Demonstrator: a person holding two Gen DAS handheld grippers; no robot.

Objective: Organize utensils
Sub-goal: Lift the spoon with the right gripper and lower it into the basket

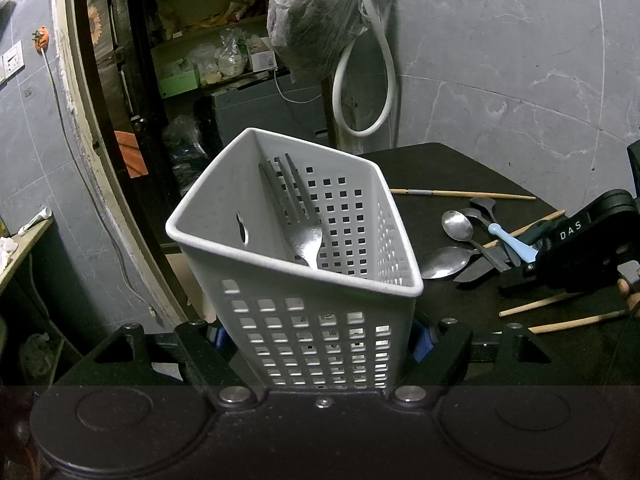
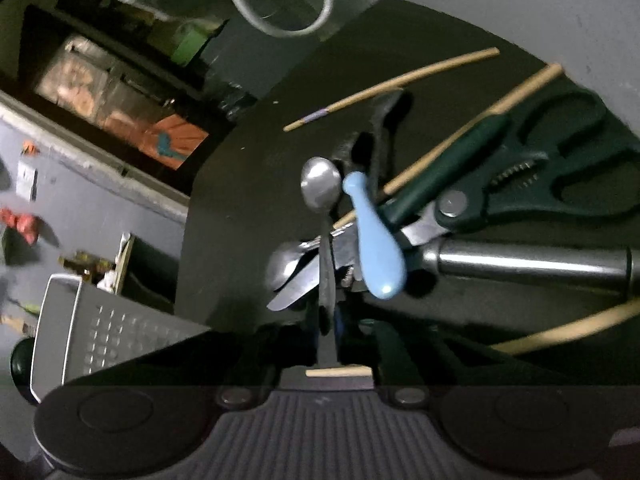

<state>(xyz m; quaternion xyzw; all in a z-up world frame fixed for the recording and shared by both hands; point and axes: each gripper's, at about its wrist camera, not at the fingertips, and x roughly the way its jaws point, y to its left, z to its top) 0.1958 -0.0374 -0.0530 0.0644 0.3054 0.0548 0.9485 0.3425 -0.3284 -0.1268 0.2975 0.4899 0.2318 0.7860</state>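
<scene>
At left, our left gripper [image 1: 316, 344] clamps the white basket [image 1: 296, 236], tilted, with two forks [image 1: 298, 216] inside. To its right, on the dark table [image 1: 440, 168], lies a heap: spoons [image 1: 458, 224], chopsticks [image 1: 460, 193], a knife [image 2: 296, 286], green scissors [image 2: 540, 184]. Our right gripper [image 2: 328, 320] pinches one spoon's handle [image 2: 326, 264]; a blue handle [image 2: 376, 248] crowds it.

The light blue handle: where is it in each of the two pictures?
Left wrist view: the light blue handle lies far right, in the pile beside the right gripper.
Right wrist view: centre, just right of the spoon.
Shared landmark: the white basket, centre in the left view, bottom left in the right.
</scene>
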